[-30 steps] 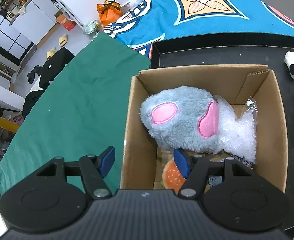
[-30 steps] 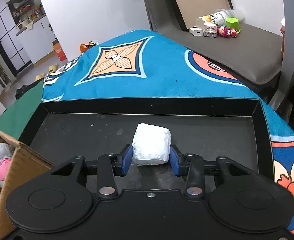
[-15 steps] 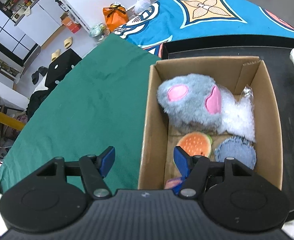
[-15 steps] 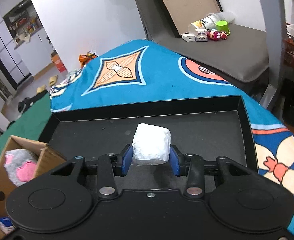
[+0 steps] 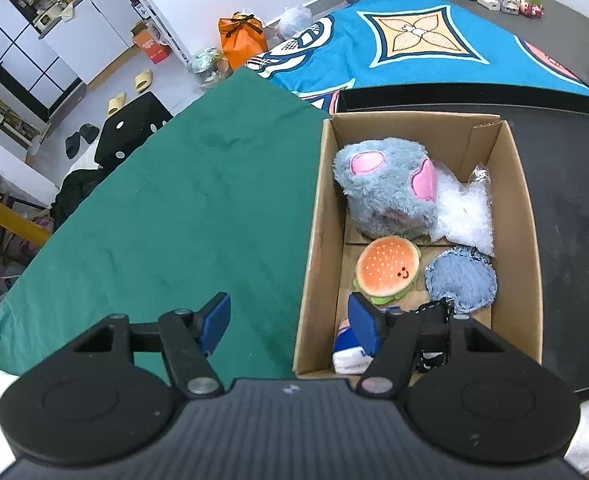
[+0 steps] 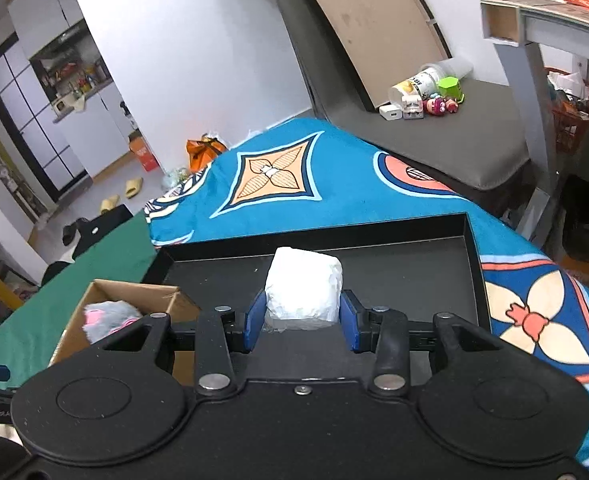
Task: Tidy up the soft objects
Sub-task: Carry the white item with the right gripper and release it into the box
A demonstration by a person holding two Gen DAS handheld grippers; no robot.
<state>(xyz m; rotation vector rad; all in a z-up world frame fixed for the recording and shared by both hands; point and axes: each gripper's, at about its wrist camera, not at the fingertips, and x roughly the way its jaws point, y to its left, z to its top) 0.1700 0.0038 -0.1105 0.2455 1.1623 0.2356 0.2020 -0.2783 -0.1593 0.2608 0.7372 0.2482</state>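
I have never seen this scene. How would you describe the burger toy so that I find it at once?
Look into the open cardboard box beside the green cloth. Below the big grey plush, left of the round denim patch, lies the burger toy. Nothing else there has an orange dotted bun with a small smiling face and green edge.

A white, crumpled, roughly cube-shaped soft lump (image 6: 303, 285) sits upright, pinched on both sides, above a black shallow tray (image 6: 422, 280). Over in the open brown cardboard box (image 5: 316, 240), a fluffy grey plush with pink patches (image 5: 386, 192) fills the far end, touching a clear crinkly plastic bag of white filling (image 5: 464, 212) beside it. Nearer lies a round orange burger plush with a smiling face (image 5: 388, 269), and just beside it a round blue denim pad (image 5: 460, 280), flat on the box floor.
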